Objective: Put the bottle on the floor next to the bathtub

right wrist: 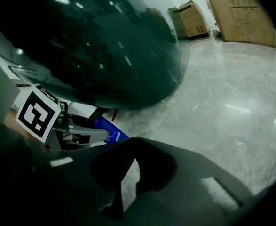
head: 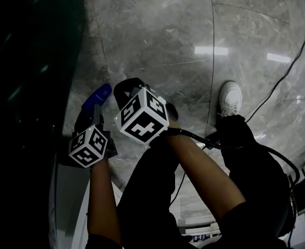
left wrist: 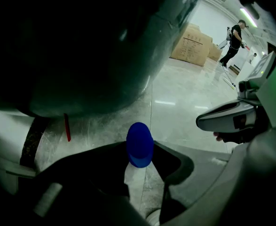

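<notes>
I'm looking at a bottle [left wrist: 139,145] showing a deep blue cap over a pale, clear body. The bathtub [head: 32,61] is gleaming a very dark green. The floor [head: 194,35] is showing grey marble with pale veins. The marker cubes [head: 143,116] are wearing black-and-white squares, and a shoe [head: 229,98] is showing white.

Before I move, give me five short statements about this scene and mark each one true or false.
1. The left claw is closed on a blue bottle. True.
2. The right claw holds a second bottle. False: nothing sits between its jaws.
3. The floor is wooden planks. False: it is grey, marble-look tile.
4. Cardboard boxes stand in the background. True.
5. The bathtub is bright white outside. False: its curved wall is dark and glossy.
</notes>
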The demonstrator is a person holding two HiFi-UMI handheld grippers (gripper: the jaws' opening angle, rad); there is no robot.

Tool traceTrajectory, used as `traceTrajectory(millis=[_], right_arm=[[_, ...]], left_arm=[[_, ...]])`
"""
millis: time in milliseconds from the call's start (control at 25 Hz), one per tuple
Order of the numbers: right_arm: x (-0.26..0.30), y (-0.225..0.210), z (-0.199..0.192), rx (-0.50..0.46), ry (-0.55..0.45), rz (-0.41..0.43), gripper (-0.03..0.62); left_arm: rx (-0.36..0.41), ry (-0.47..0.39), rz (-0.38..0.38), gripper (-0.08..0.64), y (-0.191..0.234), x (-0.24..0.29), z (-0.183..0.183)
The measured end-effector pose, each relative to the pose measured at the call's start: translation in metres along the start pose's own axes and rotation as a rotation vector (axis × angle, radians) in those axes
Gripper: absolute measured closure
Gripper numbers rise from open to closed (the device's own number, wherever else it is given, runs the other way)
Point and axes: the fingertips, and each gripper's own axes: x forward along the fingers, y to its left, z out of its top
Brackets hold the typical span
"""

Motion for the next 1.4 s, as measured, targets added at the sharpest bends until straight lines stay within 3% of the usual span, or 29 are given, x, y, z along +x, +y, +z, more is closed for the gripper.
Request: traceTrajectory(millis=[560,920,1400], right_arm=[[0.003,-0.005,0.010,0.033,-0.019,0.008,0.570],[0.005,0.007,0.013,0.012,-0.023,0.023,0.570],[0.000,0.011,0.017,-0.005,-0.033,0.010,0.570]], left_arm=[[-0.019,0.016,-0.001,0.402,0.001,0.002,-0.006],[0.020,0.028,-0.008,0.402,-0.001,-0.001,-0.011],[0.017,0.025,-0.008,0.383,0.001,-0.008,-0.015]])
